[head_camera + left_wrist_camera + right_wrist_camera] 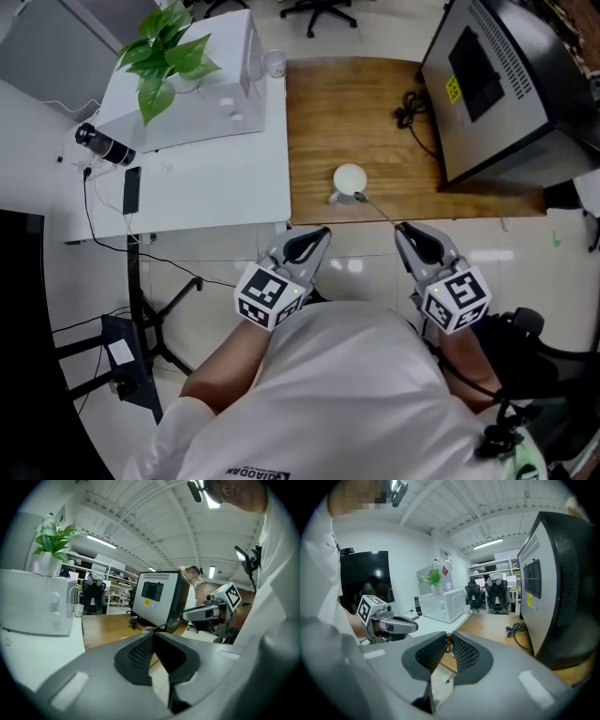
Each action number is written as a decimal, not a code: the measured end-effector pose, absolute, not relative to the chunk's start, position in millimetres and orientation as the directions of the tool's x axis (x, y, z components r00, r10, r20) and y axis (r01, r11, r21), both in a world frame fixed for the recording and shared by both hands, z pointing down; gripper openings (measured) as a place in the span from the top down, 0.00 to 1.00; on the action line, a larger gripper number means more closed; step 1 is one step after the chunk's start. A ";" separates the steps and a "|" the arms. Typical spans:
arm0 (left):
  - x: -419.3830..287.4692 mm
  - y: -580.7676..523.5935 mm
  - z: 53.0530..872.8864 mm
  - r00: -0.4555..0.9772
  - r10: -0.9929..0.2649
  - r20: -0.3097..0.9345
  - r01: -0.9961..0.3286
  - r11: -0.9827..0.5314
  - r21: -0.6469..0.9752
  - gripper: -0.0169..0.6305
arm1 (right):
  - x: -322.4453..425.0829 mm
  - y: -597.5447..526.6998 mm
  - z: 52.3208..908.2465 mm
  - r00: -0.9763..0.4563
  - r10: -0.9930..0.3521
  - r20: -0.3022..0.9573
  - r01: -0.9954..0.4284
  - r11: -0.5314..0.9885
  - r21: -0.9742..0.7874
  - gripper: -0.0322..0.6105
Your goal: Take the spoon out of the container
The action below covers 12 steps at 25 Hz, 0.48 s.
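A small round white container (349,178) stands near the front edge of the wooden table (328,112). A thin spoon (380,212) slants from the container's near rim back toward me; whether its bowl is inside I cannot tell. My right gripper (405,228) is shut on the spoon's brown handle end (448,641), just off the table's front edge. In its own view the right gripper (448,639) pinches that handle between its mesh pads. My left gripper (322,233) hangs beside it to the left, shut and empty. In the left gripper view the left gripper (153,635) has its jaws together.
A large grey and black appliance (497,84) fills the table's right side, with a black cable (412,108) next to it. To the left is a white table (206,178) with a white machine (202,94), a plant (169,52), a phone (131,190) and a paper cup (275,63).
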<state>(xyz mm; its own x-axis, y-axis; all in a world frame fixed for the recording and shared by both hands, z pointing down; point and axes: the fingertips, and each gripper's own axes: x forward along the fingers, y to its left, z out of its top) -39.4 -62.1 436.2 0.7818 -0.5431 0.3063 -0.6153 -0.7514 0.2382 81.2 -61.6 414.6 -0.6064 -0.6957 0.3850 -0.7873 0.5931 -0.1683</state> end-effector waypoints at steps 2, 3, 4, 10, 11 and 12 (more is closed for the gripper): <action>-29.9 -43.6 436.0 0.767 -0.564 0.305 -0.636 -0.733 0.241 0.97 | 95.1 -42.7 416.2 -0.617 -0.688 0.383 -0.779 0.603 -0.171 0.87; -25.5 -33.7 435.8 0.759 -0.575 0.304 -0.646 -0.723 0.244 0.97 | 101.7 -32.7 416.6 -0.622 -0.684 0.382 -0.775 0.608 -0.173 0.87; -21.1 -23.4 435.6 0.750 -0.586 0.305 -0.657 -0.713 0.246 0.97 | 107.9 -22.7 416.7 -0.628 -0.679 0.381 -0.770 0.614 -0.175 0.87; 7.5 36.8 440.2 0.710 -0.621 0.331 -0.700 -0.673 0.238 0.97 | 134.6 28.0 419.3 -0.669 -0.645 0.369 -0.734 0.652 -0.190 0.87; 10.9 45.5 440.8 0.706 -0.625 0.334 -0.705 -0.669 0.238 0.97 | 136.9 34.7 419.7 -0.674 -0.640 0.368 -0.729 0.658 -0.191 0.87; 13.3 53.5 441.0 0.701 -0.629 0.336 -0.710 -0.663 0.239 0.97 | 138.6 41.0 420.1 -0.679 -0.636 0.367 -0.724 0.662 -0.192 0.87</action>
<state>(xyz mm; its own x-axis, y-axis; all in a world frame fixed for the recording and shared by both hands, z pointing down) 13.3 53.5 441.0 0.7009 -0.6290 0.3364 -0.7095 -0.6630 0.2386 138.6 41.0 420.1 -0.6788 -0.6359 0.3674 -0.7243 0.6621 -0.1922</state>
